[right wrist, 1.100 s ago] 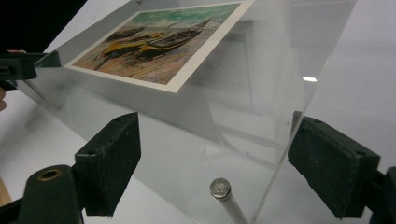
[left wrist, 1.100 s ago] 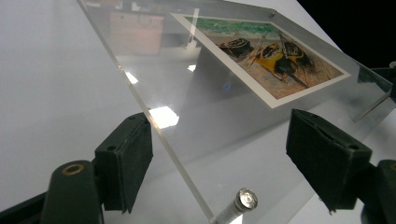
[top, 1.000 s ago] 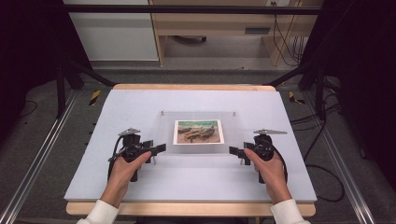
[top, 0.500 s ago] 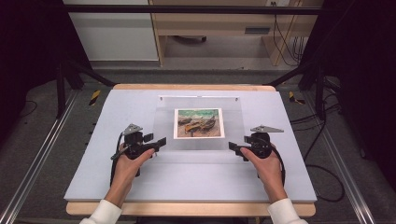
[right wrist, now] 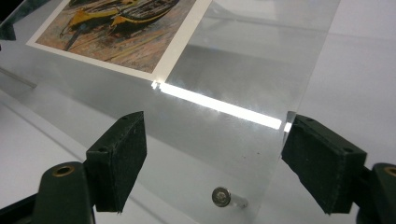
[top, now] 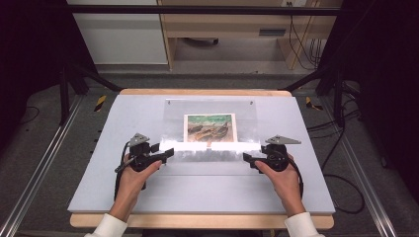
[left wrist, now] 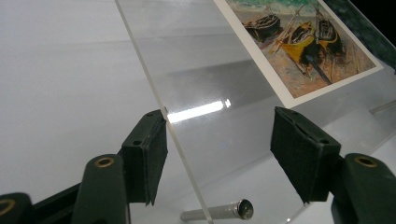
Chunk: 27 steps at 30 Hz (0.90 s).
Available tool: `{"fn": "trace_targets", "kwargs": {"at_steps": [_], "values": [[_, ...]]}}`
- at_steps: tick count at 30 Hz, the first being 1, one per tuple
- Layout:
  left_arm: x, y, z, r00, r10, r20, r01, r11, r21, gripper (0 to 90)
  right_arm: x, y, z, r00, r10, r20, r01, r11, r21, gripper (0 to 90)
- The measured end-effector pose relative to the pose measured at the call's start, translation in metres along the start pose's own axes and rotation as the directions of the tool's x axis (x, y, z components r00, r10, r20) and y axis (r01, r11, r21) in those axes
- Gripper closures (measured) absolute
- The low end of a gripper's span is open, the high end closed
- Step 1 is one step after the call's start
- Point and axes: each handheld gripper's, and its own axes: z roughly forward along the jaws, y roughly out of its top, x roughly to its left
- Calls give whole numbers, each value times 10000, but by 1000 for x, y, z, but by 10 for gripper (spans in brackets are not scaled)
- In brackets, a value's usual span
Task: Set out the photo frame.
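Note:
A clear acrylic sheet (top: 247,111) lies on the white board, with a boat picture (top: 210,127) at its middle. My left gripper (top: 165,150) is at the sheet's near left corner and my right gripper (top: 247,159) at its near right corner. In the left gripper view the sheet's side edge (left wrist: 154,93) runs between the jaws of the left gripper (left wrist: 219,140), close by one pad; the jaws have just been closing and stand apart. The right gripper (right wrist: 212,154) likewise straddles the sheet's edge (right wrist: 299,93), closing slightly, pads not clamped. A small metal pin (left wrist: 215,212) (right wrist: 226,198) shows under each corner.
The white board (top: 197,192) rests on a wooden table inside a metal rail frame. Yellow-and-black tools (top: 100,102) (top: 310,102) lie on the floor beside the far corners. A cabinet and a wooden desk stand behind, with cables at the right.
The sheet with the picture has shifted away from the person, and both grippers followed it forward. Both pairs of jaws look a little narrower.

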Motion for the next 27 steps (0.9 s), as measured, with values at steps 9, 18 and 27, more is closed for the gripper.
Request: {"fn": "trace_targets", "kwargs": {"at_steps": [9, 18, 27], "values": [[-4, -4, -6, 9997, 191, -143, -192, 9998, -66, 392, 5, -5, -7, 9994, -308, 169, 308, 9995, -8, 272], [-7, -7, -15, 9987, 447, -253, -447, 9990, -20, 447, 11, -12, -15, 9966, -709, 419, 709, 9975, 13, 334], [-11, -9, -18, 9979, 498, -425, -499, 9988, -18, 456, 10, -14, -18, 9969, -664, 417, 668, 9977, -67, 377]]}}
